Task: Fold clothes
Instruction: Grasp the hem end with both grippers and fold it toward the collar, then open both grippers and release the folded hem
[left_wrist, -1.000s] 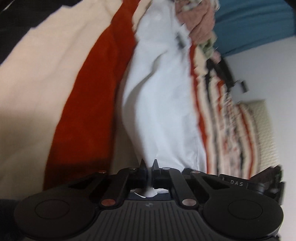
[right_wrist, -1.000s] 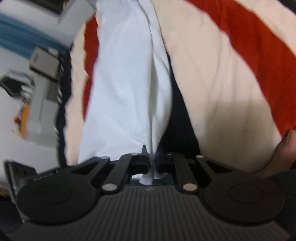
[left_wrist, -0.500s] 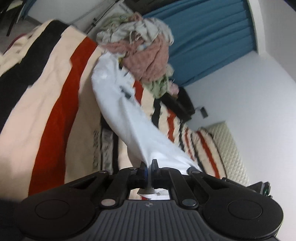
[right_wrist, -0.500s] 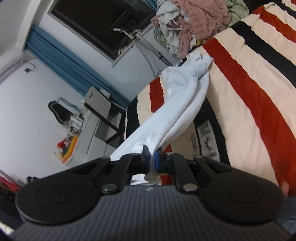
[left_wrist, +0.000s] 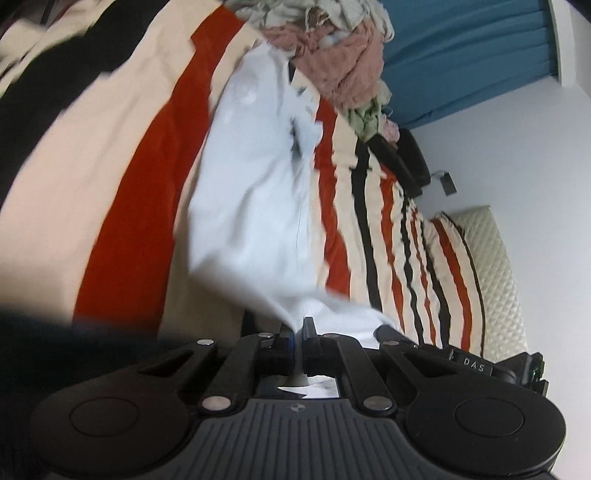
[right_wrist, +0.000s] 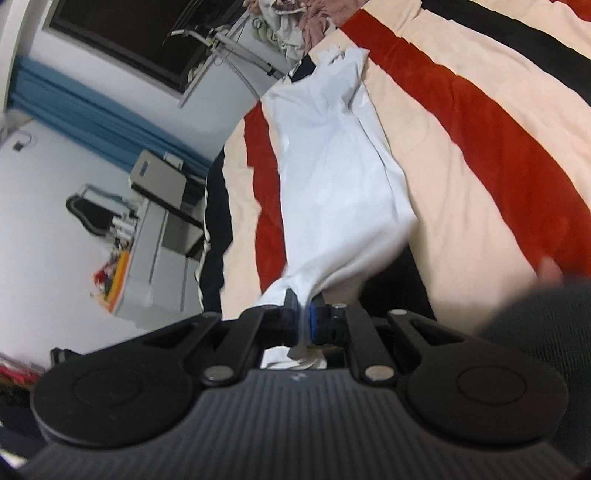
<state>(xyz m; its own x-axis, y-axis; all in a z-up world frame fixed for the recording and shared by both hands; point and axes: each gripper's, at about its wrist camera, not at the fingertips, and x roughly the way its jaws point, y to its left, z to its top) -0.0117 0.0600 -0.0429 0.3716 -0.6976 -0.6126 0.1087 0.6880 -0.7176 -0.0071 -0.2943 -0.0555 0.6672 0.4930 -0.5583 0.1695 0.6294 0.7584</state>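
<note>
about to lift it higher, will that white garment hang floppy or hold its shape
Probably floppy: the white garment sags in soft folds between the left gripper and right gripper. Likely light, since thin pinched edges carry it. It may bunch when laid down.

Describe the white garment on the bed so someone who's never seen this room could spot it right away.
Find the bed with the blanket striped in cream, red and black. The white garment stretches along it from the heap of clothes at the far end to both grippers, left and right, whose fingers pinch its near end. It is the only plain white piece.
</note>
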